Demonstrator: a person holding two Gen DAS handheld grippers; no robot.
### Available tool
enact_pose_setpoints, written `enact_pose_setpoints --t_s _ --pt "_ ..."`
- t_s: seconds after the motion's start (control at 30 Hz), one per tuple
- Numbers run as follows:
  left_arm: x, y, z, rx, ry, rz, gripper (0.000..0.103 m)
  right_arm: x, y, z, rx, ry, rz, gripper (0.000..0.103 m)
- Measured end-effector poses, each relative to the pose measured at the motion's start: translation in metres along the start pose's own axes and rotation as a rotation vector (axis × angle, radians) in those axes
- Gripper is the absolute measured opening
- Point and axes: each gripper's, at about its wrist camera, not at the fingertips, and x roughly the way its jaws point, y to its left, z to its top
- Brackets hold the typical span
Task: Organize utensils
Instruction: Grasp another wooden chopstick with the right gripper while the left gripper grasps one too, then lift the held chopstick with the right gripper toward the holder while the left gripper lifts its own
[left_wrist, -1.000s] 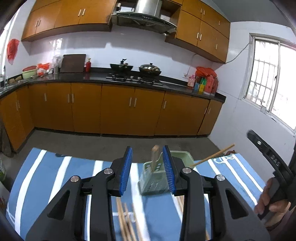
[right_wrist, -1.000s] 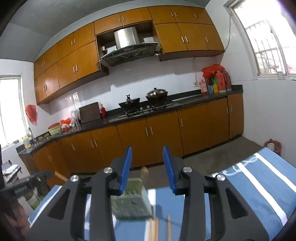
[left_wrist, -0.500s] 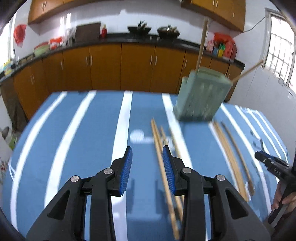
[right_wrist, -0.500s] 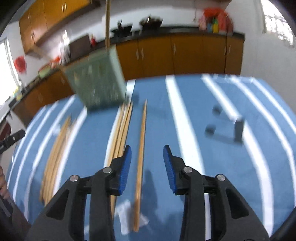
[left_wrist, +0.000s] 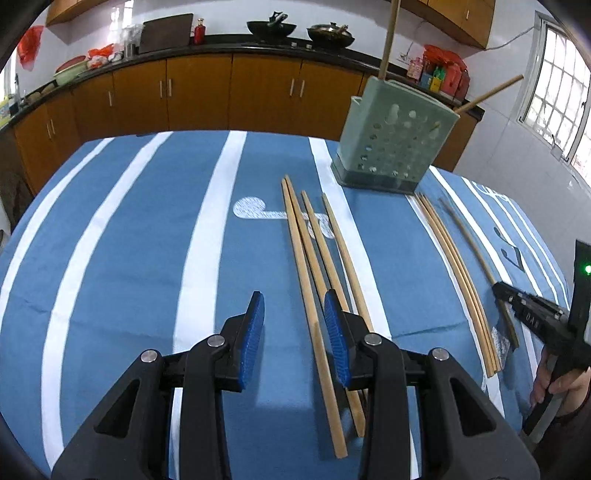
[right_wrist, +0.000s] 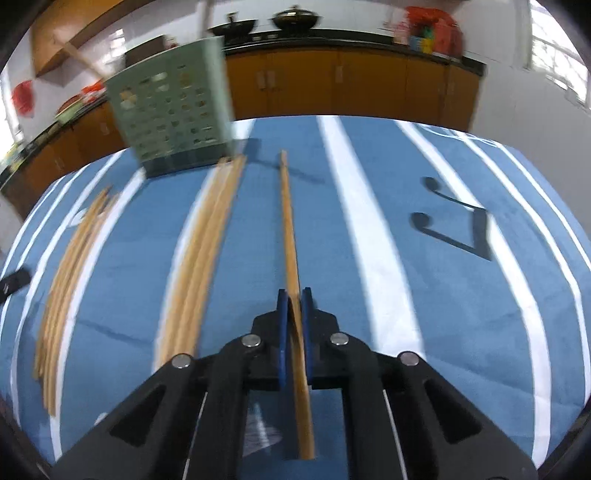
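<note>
A green perforated utensil holder (left_wrist: 391, 147) stands at the far side of the blue striped cloth (left_wrist: 129, 240) with two chopsticks sticking up from it; it also shows in the right wrist view (right_wrist: 173, 118). Several wooden chopsticks (left_wrist: 314, 258) lie in front of my left gripper (left_wrist: 294, 325), which is open with one chopstick between its jaws. My right gripper (right_wrist: 294, 317) is shut on a single chopstick (right_wrist: 290, 236) that lies on the cloth. More chopsticks (right_wrist: 207, 251) lie to its left.
Another group of chopsticks (left_wrist: 458, 273) lies to the right of the holder. The right gripper's body (left_wrist: 535, 321) shows at the right edge of the left wrist view. Kitchen cabinets (left_wrist: 221, 92) stand beyond the table's far edge.
Both grippers have come down toward the cloth. My right gripper has shut on the single chopstick. My left gripper stays open and has moved nearer the middle chopsticks.
</note>
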Motion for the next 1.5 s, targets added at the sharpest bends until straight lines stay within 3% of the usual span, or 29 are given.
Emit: enact_pose_setpoints --t_s 0.17,0.43,0.67,0.77,1.13,1.5 --pt "0.009 -0.005 -0.005 0.017 0.031 -0.005 0.035 0.005 -0.02 0.005 0.091 0.0 -0.042 0.008" --pt "0.021 -0.016 -0.014 0.081 0.072 0.033 0.02 0.006 -0.018 0.004 0.072 -0.003 -0.046 0.008" --pt "0.023 -0.022 -0.017 0.1 0.067 0.082 0.017 0.004 -0.013 0.002 0.044 -0.002 -0.044 0.012" --pt "0.024 -0.026 -0.017 0.112 0.061 0.11 0.009 0.003 -0.01 0.001 0.029 -0.002 -0.045 0.012" --pt "0.045 0.014 0.016 0.014 0.061 0.155 0.007 0.017 -0.002 0.016 -0.013 -0.005 -0.035 0.008" --pt "0.048 0.03 0.02 -0.043 0.023 0.111 0.008 0.029 -0.01 0.029 0.014 -0.006 -0.034 0.008"
